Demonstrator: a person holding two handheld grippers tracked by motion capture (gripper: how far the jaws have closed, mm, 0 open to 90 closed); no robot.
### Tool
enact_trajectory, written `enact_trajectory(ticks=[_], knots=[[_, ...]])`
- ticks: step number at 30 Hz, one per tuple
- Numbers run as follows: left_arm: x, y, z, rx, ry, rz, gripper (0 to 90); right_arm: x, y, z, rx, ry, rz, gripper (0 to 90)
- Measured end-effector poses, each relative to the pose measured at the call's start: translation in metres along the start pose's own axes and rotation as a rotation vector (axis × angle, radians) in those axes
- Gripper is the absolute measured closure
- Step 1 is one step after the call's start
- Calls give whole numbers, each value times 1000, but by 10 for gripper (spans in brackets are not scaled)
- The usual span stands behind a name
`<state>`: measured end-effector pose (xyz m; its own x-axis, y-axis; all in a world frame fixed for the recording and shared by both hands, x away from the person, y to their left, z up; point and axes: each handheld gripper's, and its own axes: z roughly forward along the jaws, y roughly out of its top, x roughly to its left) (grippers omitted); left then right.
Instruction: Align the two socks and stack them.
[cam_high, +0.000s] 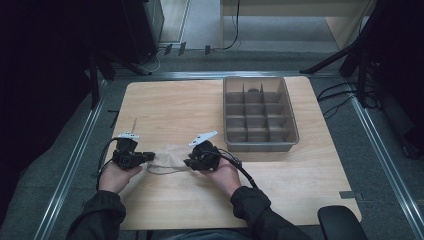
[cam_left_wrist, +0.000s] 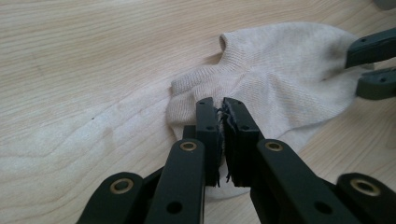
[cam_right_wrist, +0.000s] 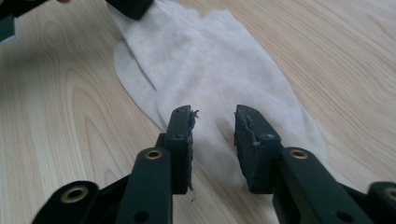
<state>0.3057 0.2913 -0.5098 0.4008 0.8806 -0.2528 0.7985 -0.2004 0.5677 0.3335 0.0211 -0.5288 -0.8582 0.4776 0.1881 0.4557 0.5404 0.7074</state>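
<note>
A pale beige sock (cam_high: 169, 154) lies flat on the wooden table (cam_high: 180, 107) between my two grippers. My left gripper (cam_high: 150, 157) points right, its jaws pinched together on the sock's near edge (cam_left_wrist: 280, 79) by the cuff, as the left gripper view (cam_left_wrist: 220, 105) shows. My right gripper (cam_high: 187, 162) points left at the sock's other end. In the right gripper view its jaws (cam_right_wrist: 214, 114) stand apart over the sock (cam_right_wrist: 219, 65), with the pads not pressing the cloth. The right gripper's two jaws (cam_left_wrist: 371, 65) sit at the sock's far end.
A grey plastic tray (cam_high: 260, 146) split into several compartments stands at the table's right back, with a small dark item (cam_high: 254, 90) in a far compartment. A black chair part (cam_high: 340, 222) pokes in at the bottom right. Metal rails run along both table sides.
</note>
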Motion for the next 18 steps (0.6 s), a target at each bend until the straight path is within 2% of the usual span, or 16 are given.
enact_trajectory(ticks=[3,6,11,13,14,15,16,18], knots=[[-1,0,-1,-1,-6,0,845,6,4,12,1,4,-21,616],[-1,-1,-4,-3,-7,-9,845,10,4,19,6,7,-35,608],[-1,1,-6,-8,-20,-22,846,18,5,23,8,36,-49,583],[-1,1,-6,-8,-23,-23,845,21,6,23,5,28,-58,588],[-2,1,-6,-8,-25,-22,845,22,7,24,4,20,-66,613],[-2,1,-6,-5,-27,-21,846,24,8,28,34,-27,-90,725],[-2,1,-6,-5,-27,-21,846,24,8,28,34,-27,-90,725],[-2,1,-6,-3,-30,-21,846,22,7,31,48,-43,-90,847]])
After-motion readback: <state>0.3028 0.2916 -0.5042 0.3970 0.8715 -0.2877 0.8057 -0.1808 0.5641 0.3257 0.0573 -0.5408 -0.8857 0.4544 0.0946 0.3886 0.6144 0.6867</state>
